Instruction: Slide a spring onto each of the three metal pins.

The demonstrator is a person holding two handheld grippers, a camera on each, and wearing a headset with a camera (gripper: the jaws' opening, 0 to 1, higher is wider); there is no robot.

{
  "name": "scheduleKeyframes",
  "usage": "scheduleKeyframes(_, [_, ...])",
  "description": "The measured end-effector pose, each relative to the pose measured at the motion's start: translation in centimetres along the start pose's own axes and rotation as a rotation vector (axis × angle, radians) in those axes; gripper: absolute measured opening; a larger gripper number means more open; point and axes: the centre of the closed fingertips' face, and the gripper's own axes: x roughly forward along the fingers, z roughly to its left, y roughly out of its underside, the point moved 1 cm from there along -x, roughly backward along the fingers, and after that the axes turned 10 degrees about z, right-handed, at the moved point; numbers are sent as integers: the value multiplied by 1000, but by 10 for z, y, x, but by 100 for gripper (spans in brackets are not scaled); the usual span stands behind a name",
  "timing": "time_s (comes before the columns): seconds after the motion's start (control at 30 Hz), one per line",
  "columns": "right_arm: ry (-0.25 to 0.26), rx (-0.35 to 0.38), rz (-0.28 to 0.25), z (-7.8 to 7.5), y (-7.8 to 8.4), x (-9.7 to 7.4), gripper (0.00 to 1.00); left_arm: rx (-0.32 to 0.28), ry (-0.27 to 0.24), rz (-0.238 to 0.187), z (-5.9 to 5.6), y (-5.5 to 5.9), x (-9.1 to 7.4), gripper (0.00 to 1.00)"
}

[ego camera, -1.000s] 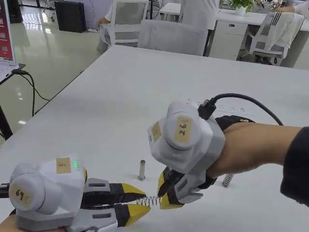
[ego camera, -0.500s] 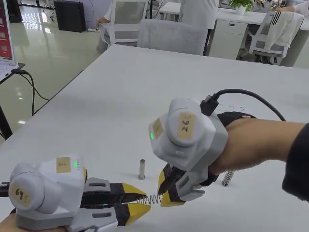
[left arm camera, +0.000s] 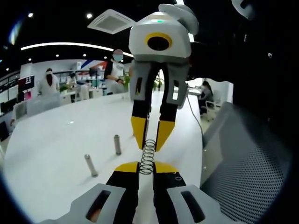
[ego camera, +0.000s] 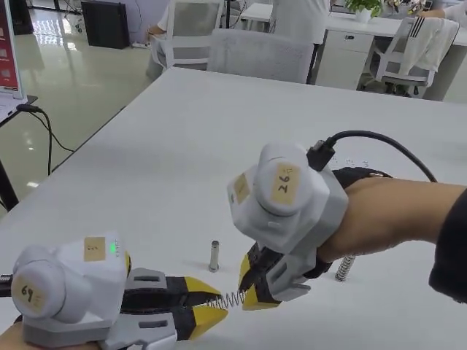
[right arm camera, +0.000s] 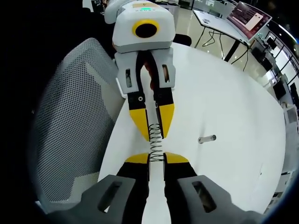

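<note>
The spring [ego camera: 232, 298] spans the gap between the two grippers, low in the centre of the head view. The left gripper [ego camera: 217, 305], at lower left, has its yellow-tipped fingers clenched on one end of it. The right gripper [ego camera: 246, 290], at centre, has its fingers clenched on the opposite end. A metal pin [ego camera: 214, 256] stands upright on the white bench [ego camera: 182, 146], just above the spring in the frame. In the left gripper view a second pin [left arm camera: 91, 165] stands at lower left, near the first. A second spring [ego camera: 344, 267] sits on the bench to the right of the right gripper, its upper part hidden.
</note>
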Motion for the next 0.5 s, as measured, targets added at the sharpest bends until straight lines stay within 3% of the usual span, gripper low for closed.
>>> scheduleKeyframes(0.5, [-13, 28, 7, 2, 4, 6, 10, 3, 6, -16, -2, -5, -2, 3])
